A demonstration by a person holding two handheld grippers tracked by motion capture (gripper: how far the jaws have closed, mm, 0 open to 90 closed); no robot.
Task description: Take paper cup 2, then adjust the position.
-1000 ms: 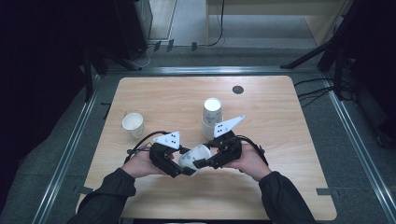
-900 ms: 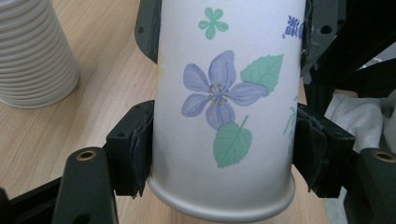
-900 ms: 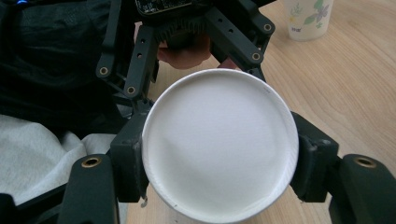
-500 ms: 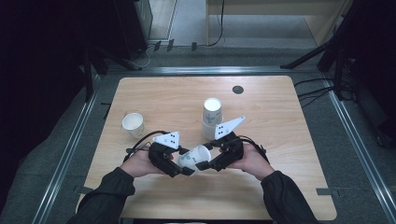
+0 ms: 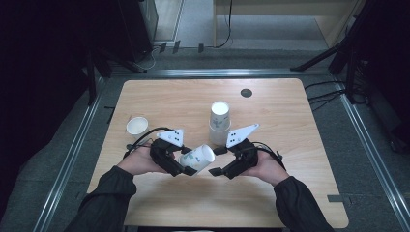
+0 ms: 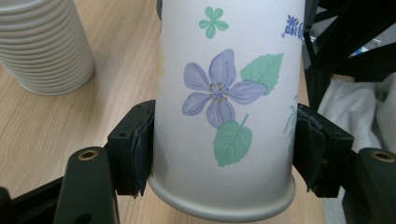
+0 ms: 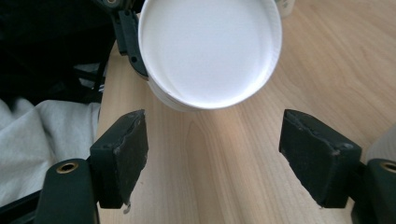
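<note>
A white paper cup with a purple flower print lies on its side just above the wooden table. My left gripper is shut on it, with the black pads pressing both sides of the cup near its rolled rim. The cup's white far end faces my right gripper. The right gripper's jaws have just been opening and nothing is between them. In the high view the right gripper sits just right of the cup, apart from it.
An upside-down stack of paper cups stands just behind the two grippers, also seen close by as a stack. A single upright cup stands at the left. A small black disc lies near the far edge.
The right gripper's jaws have spread apart and come off the cup's end. The left gripper keeps its hold on the cup; both hands have stayed about where they were.
</note>
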